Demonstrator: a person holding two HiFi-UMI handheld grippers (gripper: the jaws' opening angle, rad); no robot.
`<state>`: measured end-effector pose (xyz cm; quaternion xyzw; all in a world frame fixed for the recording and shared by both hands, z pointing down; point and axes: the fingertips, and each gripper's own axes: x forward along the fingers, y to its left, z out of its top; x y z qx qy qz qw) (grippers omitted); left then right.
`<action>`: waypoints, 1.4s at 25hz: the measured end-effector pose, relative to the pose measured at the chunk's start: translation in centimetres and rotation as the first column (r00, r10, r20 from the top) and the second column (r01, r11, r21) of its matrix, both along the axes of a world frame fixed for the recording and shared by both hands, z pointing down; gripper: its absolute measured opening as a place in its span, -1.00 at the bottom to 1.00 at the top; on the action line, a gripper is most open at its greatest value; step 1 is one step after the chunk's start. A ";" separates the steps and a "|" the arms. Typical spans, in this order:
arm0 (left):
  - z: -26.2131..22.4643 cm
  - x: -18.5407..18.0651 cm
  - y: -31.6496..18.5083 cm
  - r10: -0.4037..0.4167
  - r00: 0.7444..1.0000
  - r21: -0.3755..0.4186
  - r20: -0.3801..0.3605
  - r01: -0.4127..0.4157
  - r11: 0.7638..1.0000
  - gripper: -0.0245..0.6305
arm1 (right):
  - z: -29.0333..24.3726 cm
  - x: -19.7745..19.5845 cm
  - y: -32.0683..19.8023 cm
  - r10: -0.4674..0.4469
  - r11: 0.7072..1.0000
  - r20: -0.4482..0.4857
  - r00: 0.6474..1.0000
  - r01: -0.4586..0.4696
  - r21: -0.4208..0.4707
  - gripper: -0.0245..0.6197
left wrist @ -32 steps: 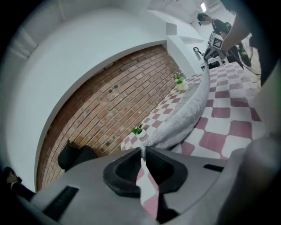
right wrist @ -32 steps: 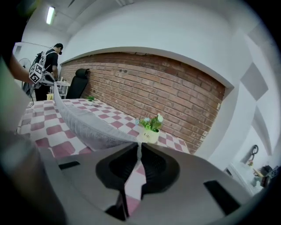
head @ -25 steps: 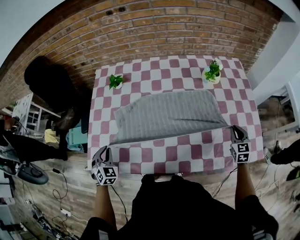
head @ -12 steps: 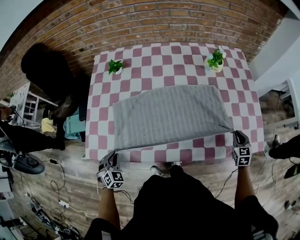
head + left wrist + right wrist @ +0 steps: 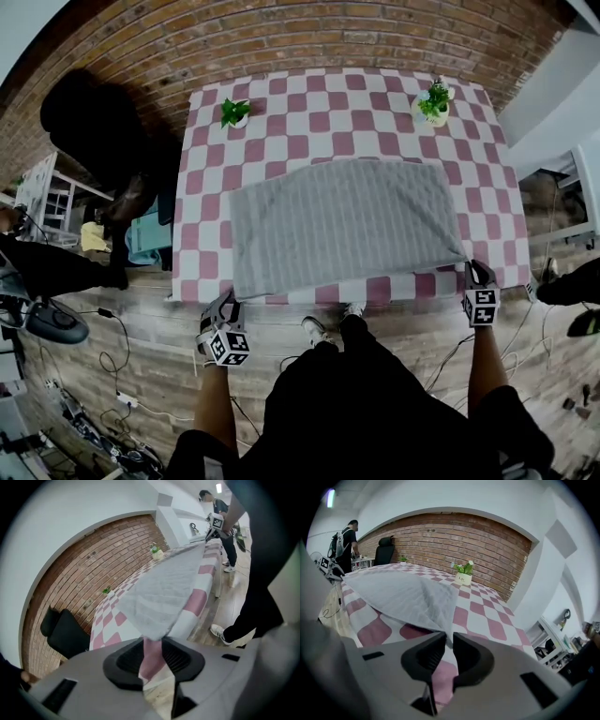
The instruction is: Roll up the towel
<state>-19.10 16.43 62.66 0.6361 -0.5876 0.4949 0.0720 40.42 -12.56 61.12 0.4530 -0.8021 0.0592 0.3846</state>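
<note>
One grey towel (image 5: 342, 225) lies flat on the one checked table (image 5: 211, 141), my right gripper (image 5: 473, 270) pinching its near corner, my left gripper (image 5: 227, 300) with jaws just opened off the other corner, two potted plants (image 5: 234, 112) (image 5: 434, 98) well beyond.

- Soft, even indoor light; the head view is bright, with only faint shadows
- Strong fisheye bows the brick wall (image 5: 309, 37) into an arc, and dark vignetting fills every corner
- A ceiling light (image 5: 330, 498) smears into a small glare
- The left gripper (image 5: 151, 649) and right gripper (image 5: 449, 648) look blurred near the lens; the towel (image 5: 342, 225) ribbing is sharp
</note>
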 end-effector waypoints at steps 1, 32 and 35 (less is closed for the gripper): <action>-0.2 -0.3 0.4 -0.035 0.999 0.008 -0.033 0.035 0.999 -0.49 | 0.0 0.0 0.1 0.003 1.000 0.006 1.000 -0.003 -0.001 -0.74; -13.9 29.3 -43.0 0.549 0.790 0.264 -0.274 -0.487 0.833 -0.39 | -0.6 1.8 0.6 0.380 0.925 0.402 0.833 -0.330 -0.190 -0.48; -12.8 33.1 -46.0 0.618 0.753 0.208 -0.223 -0.583 0.785 -0.45 | 0.0 1.6 0.6 0.387 0.920 0.391 0.836 -0.322 -0.221 -0.49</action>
